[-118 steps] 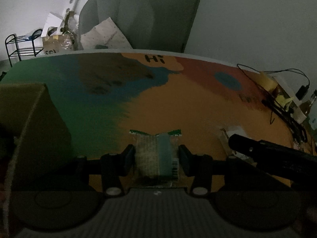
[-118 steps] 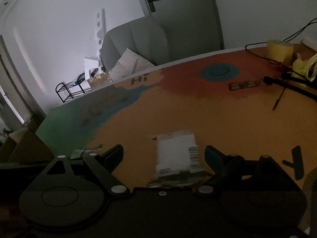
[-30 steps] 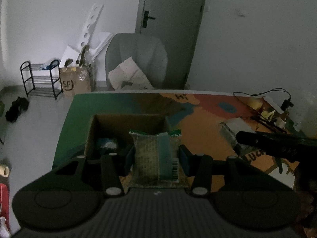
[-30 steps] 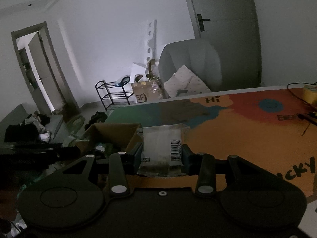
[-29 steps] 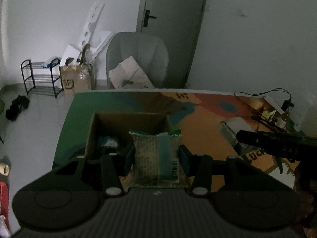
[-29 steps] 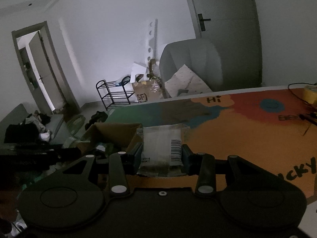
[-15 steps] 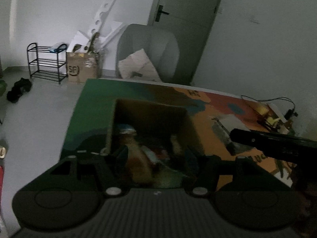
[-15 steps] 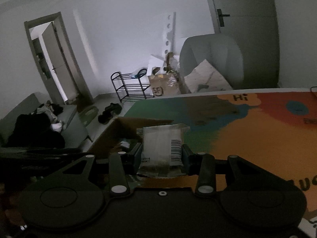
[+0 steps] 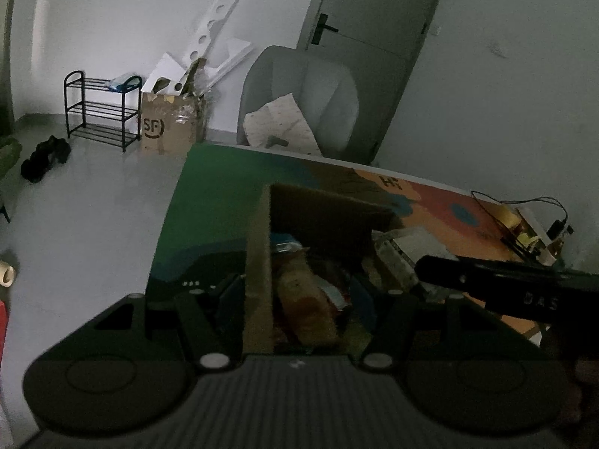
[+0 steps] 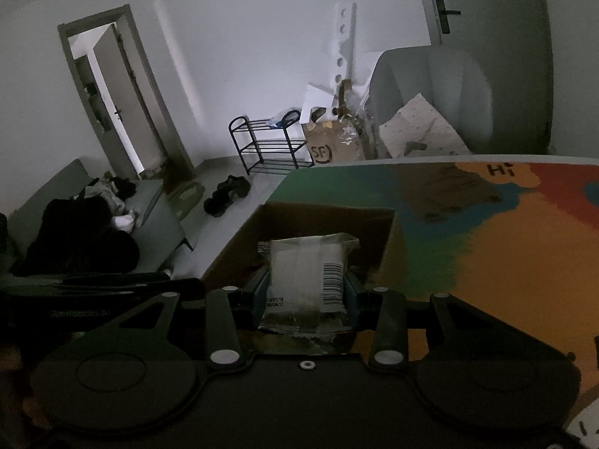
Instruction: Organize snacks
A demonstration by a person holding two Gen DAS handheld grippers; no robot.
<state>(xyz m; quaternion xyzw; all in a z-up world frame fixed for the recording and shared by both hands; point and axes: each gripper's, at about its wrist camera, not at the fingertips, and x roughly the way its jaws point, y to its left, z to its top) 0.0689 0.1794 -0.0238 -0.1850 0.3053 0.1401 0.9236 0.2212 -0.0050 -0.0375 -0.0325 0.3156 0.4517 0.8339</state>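
The left wrist view looks steeply down from close above the cardboard box (image 9: 258, 258), straddling its left wall. The right wrist view sits farther back, seemingly to the box's (image 10: 389, 247) right, facing across it toward the doorway. Both share the box and the grey chair (image 9: 299, 97) beyond it

grippers: 2, left gripper (image 9: 297, 299) and right gripper (image 10: 306, 292) | cardboard box (image 10: 389, 247) on the table: 1 | snack packet (image 10: 310, 265) held above the box: 1 | packets inside the box: several, exact count unclear | shoe rack (image 9: 101, 112) beyond the box: 1 | grey chair (image 9: 299, 97) beyond the box: 1
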